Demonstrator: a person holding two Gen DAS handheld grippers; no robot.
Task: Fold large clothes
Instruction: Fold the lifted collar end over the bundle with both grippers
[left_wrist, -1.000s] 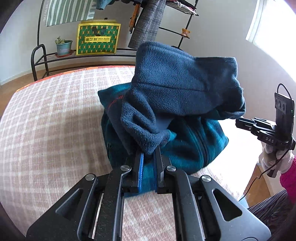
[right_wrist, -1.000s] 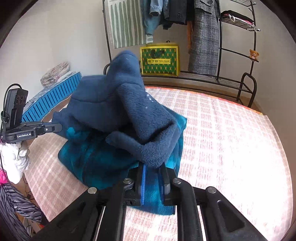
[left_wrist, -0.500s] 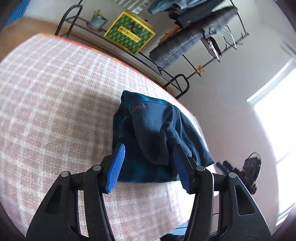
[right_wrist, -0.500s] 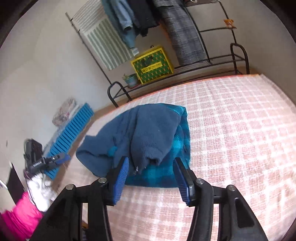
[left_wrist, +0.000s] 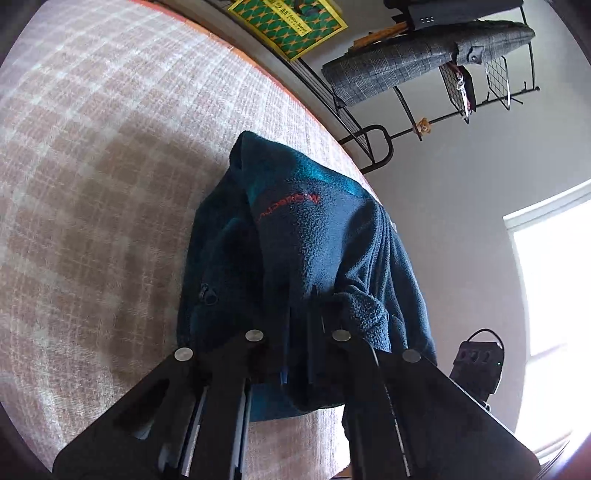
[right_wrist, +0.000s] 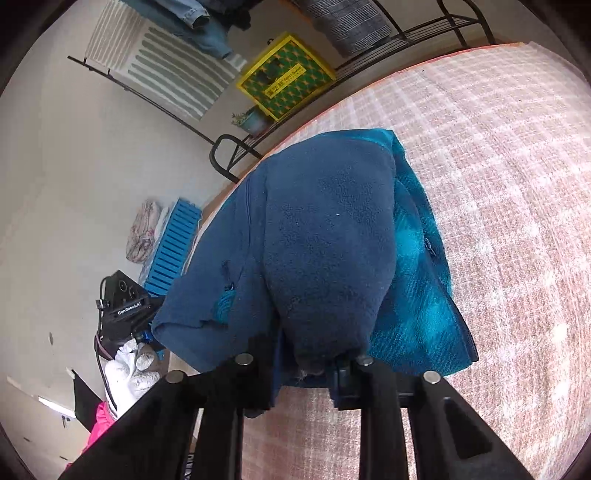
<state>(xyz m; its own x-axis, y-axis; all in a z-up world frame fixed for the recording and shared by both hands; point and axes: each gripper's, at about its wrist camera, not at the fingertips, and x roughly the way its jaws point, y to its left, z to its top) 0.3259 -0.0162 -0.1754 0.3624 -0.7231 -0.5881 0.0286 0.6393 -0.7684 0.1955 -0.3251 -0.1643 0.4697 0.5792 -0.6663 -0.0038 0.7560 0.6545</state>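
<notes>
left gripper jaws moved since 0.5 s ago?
Yes. The left gripper has closed on the fleece jacket, which lies on the checked bedspread.

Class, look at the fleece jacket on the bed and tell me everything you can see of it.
The fleece jacket is dark blue outside, brighter teal where a lower layer shows. It looks soft and nubby, with red stitched lettering, a zip and a small zip pull. It lies bunched and partly folded near the edge of the checked bedspread. The left gripper and right gripper each pinch its near edge.

Fleece hides left claw tips (shadowed)
</notes>
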